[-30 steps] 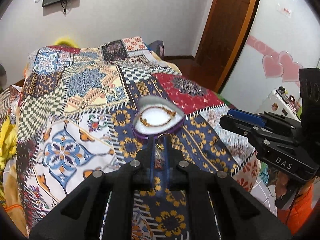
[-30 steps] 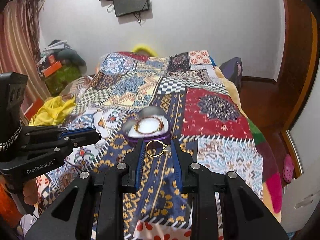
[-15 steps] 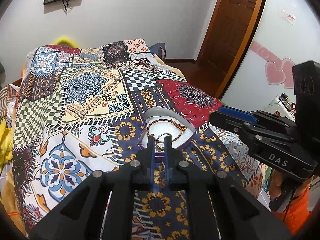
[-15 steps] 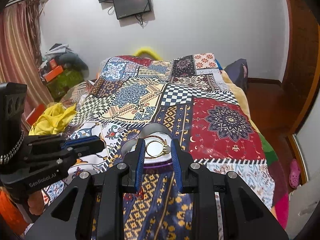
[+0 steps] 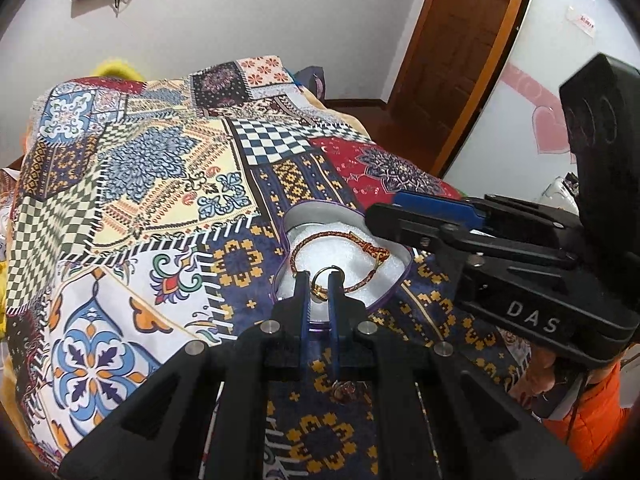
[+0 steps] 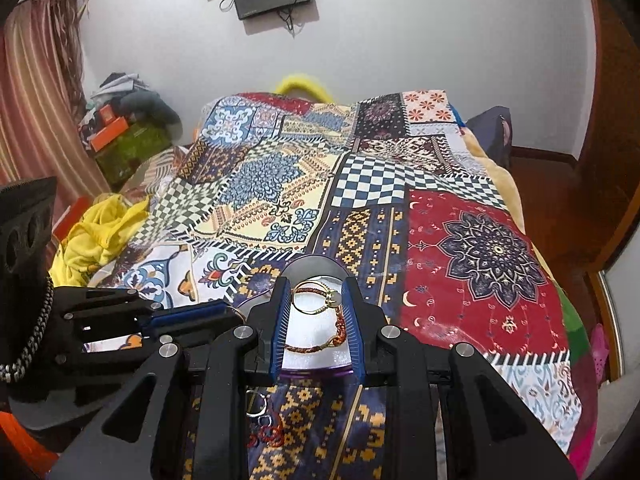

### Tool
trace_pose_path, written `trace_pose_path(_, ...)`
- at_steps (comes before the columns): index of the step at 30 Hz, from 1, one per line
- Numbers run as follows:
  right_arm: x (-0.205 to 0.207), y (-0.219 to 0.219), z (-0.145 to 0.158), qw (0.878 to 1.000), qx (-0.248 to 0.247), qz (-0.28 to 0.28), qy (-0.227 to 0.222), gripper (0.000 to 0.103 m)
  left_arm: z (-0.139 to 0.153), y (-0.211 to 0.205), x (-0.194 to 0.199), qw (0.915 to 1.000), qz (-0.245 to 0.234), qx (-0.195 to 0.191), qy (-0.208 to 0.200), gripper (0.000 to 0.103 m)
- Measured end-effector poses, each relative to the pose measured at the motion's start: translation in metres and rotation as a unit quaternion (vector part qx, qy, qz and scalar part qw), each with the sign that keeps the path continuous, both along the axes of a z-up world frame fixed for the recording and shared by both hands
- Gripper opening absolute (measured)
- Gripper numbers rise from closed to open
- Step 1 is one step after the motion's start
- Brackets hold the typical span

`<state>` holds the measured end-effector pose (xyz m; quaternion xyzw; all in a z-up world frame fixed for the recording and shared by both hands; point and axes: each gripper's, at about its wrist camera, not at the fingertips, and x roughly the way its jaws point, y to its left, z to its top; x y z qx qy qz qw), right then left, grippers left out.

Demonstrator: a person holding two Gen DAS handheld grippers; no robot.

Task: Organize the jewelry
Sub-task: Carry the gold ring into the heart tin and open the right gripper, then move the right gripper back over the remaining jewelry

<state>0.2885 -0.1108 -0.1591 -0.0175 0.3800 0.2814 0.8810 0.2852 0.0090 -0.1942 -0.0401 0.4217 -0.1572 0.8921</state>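
A gold ring (image 5: 322,282) is pinched edge-on between the nearly closed jaws of the left gripper (image 5: 319,286), and it is held directly above the white cushion of the heart-shaped box (image 5: 347,216). In the right wrist view a second gold ring (image 6: 316,297), set with a small pale stone, is clamped across its width by the jaws of the right gripper (image 6: 315,300), which stand only as far apart as the ring itself. This ring too is held over the box. Whether either ring already touches the cushion cannot be told.

Inside the box, a braided red-and-gold bracelet (image 5: 340,250) is seen lying flat on the white lining, so one piece can be judged as already stored. The box, purple-walled with a grey inner rim, is set on the patchwork bedspread (image 5: 132,184) and its lid is not seen in either view.

Nearer than the box, on the dark blue patch of the bedspread beneath the right gripper, a small silver-coloured ring (image 6: 256,402) and a small red trinket (image 6: 267,432) are left lying loose; their exact kind is too small to be made out. A small item is also glimpsed under the left gripper in its own view, probably one of the same pieces.

The task is therefore judged to be roughly midway: one bracelet placed, two rings brought to the box and yet to be released, and at least two loose pieces to be collected afterwards. The rings are small and hard, so slipping is possible on release.
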Motion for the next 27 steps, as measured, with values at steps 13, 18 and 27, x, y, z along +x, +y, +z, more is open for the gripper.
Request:
trace_pose_path(13, 0.015, 0.006, -0.014, 0.999, -0.004, 0.022, 0.045, 0.024, -0.013, 0.000, 0.012, 0.9998, -0.005, -0.006, 0.018, 0.007)
trace_pose_path(18, 0.014, 0.006, -0.012, 0.999, -0.010, 0.020, 0.041, 0.025, -0.009, 0.001, 0.009, 0.9999, -0.003, -0.002, 0.012, 0.007)
trace_pose_path(27, -0.003, 0.003, 0.009, 1.000, -0.016, 0.010, 0.010, 0.033, 0.016, 0.005, -0.013, 0.9997, 0.013, 0.014, -0.014, 0.008)
